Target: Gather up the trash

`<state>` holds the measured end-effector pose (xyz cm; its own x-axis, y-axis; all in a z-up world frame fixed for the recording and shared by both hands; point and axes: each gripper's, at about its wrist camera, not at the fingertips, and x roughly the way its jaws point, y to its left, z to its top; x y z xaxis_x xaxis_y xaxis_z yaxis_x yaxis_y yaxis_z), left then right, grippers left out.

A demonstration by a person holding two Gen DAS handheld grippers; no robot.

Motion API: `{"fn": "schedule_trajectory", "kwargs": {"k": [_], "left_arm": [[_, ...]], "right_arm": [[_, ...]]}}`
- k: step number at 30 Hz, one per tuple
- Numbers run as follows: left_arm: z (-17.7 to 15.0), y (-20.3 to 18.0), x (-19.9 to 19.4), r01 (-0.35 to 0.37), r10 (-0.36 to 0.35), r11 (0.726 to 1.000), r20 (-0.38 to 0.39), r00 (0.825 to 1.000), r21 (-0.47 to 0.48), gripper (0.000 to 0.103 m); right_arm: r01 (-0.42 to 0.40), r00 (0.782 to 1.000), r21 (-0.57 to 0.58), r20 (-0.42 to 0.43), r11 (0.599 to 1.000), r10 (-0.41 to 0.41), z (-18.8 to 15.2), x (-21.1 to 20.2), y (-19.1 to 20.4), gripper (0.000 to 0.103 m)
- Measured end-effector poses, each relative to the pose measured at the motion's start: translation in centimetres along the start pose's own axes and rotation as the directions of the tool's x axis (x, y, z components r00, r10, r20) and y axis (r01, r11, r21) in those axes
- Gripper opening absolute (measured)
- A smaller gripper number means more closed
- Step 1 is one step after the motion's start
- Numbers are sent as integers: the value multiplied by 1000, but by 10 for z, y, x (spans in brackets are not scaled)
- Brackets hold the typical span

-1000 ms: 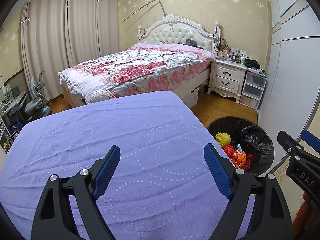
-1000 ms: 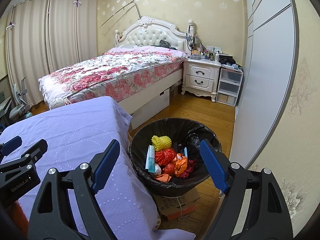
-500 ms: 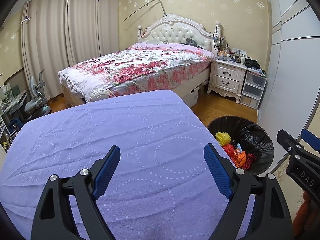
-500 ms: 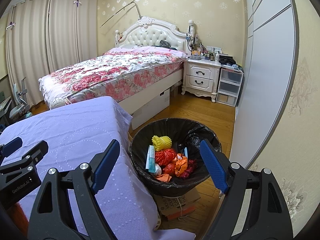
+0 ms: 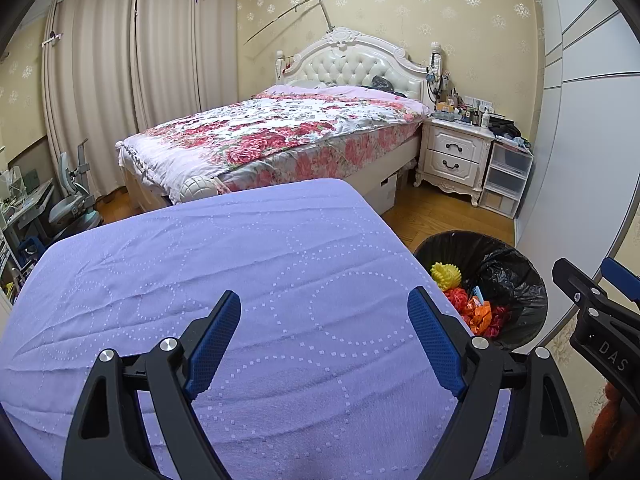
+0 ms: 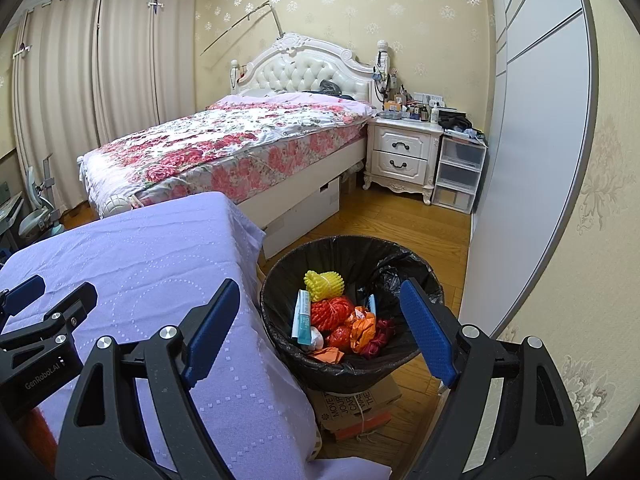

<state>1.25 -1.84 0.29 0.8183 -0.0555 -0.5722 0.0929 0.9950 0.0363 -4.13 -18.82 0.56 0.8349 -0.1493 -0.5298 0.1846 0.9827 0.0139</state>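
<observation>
While the left gripper [image 5: 324, 320] hangs over the purple tablecloth [image 5: 240, 264], its blue pads stand wide apart with nothing between them. Just off the cloth's right edge sits the black-lined trash bin [image 5: 516, 280], holding a yellow foam net [image 5: 446, 275] and orange wrappers [image 5: 478, 314].

From the right wrist, the right gripper [image 6: 316, 312] is likewise spread and empty, poised above the trash bin [image 6: 340, 368], which stands on flattened cardboard [image 6: 356, 404]. Inside lie red netting [image 6: 330, 310] and a teal packet [image 6: 303, 316].

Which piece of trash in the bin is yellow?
The foam fruit net at the far side of the trash bin; the rest is red, orange or teal.
</observation>
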Motion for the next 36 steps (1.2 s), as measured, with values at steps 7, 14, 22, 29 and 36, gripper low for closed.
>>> {"fn": "schedule_trajectory", "kwargs": {"k": [7, 14, 22, 29, 36], "left_arm": [[0, 1, 0, 1, -1, 1000, 0, 1000, 1, 83], [0, 1, 0, 0, 0, 1000, 0, 1000, 0, 83], [-1, 0, 0, -1, 1, 1000, 2, 1000, -1, 83], [-5, -2, 0, 4, -4, 1000, -7, 1000, 1, 83], [-9, -3, -2, 12, -12, 1000, 2, 1000, 4, 83]], "right_arm": [[0, 1000, 0, -1, 1000, 0, 0, 0, 0, 80], [-2, 1000, -1, -2, 1000, 2, 0, -1, 0, 80], [-2, 1000, -2, -2, 1000, 2, 0, -1, 1, 80], [-2, 1000, -3, -2, 1000, 2, 0, -1, 1, 80], [-3, 1000, -4, -2, 1000, 3, 0, -2, 3, 80]]}}
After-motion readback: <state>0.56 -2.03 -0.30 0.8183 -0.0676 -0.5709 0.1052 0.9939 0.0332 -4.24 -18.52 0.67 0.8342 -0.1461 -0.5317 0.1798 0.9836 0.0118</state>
